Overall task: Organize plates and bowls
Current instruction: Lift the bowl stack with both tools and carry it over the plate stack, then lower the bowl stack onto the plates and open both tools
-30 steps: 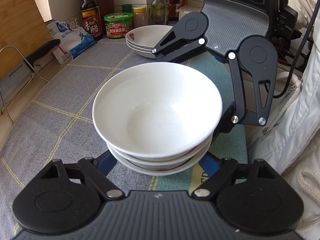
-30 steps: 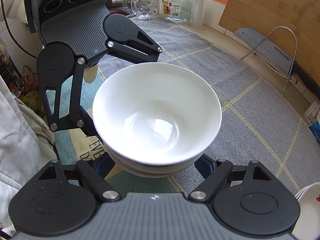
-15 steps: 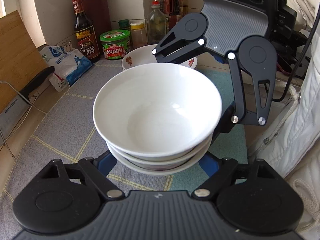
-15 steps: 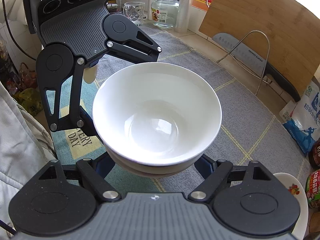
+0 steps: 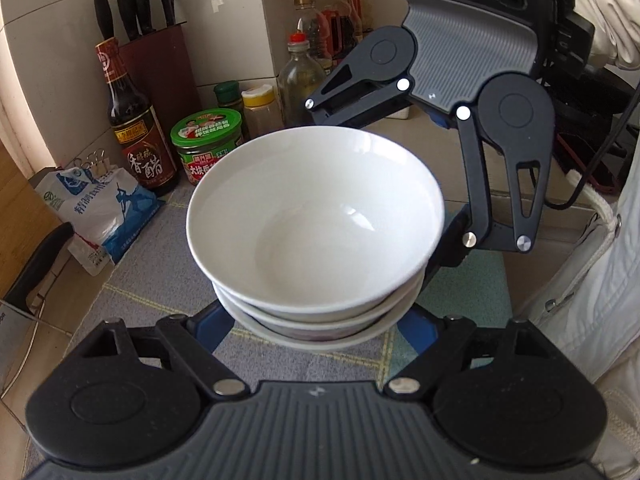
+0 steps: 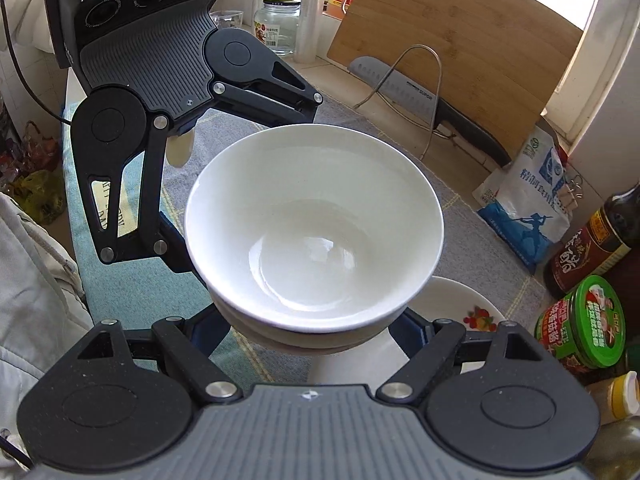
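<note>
Desk [image 5: 132,280]: cloth-covered. Stack of white bowls [image 5: 316,220] is carried above it, over a flowered plate [image 6: 460,308]. Left gripper [image 5: 316,320] and right gripper [image 6: 316,328] each have fingers wide, bracing the stack's lower sides. Judged heavy, glazed-slippery, fragile; support low.

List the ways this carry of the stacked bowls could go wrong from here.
1. The bowl stack appears held only between the left claw and the right claw from opposite sides; if either eases off, it could drop.
2. The bowls sit loosely nested, so a tilt may slide the top one off.
3. The flowered dishes lie just beneath in the right wrist view, with the green-lidded jar close by; a crooked descent might chip or knock them.
</note>
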`<state>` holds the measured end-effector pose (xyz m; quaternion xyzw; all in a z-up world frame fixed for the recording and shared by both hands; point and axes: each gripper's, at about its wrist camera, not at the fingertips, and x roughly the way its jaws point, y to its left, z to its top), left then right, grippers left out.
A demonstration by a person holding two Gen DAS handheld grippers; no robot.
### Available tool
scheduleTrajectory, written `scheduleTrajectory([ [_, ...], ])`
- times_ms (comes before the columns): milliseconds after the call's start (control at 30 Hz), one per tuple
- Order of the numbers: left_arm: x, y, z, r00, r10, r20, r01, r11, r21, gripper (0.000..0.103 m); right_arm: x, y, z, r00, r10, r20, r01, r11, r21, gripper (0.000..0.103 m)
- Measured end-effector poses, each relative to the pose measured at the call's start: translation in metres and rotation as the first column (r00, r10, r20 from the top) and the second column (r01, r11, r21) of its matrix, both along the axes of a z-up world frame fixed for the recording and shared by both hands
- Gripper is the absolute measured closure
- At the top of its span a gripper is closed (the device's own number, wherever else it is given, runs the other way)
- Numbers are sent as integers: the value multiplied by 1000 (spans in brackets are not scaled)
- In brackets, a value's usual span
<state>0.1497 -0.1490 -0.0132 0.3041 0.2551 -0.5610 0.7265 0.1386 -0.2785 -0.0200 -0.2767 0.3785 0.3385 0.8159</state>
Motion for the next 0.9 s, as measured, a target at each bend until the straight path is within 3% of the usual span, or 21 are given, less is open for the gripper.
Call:
scheduleTrajectory([
  [433, 26, -72, -18, 999, -45, 3, 45, 999, 12, 16, 12, -60, -13, 998, -69, 6, 69, 997, -30, 14],
  [900, 37, -92, -30, 999, -37, -24, 37, 999, 20, 16, 21, -79, -24, 994, -101, -29, 100, 995, -28, 15],
])
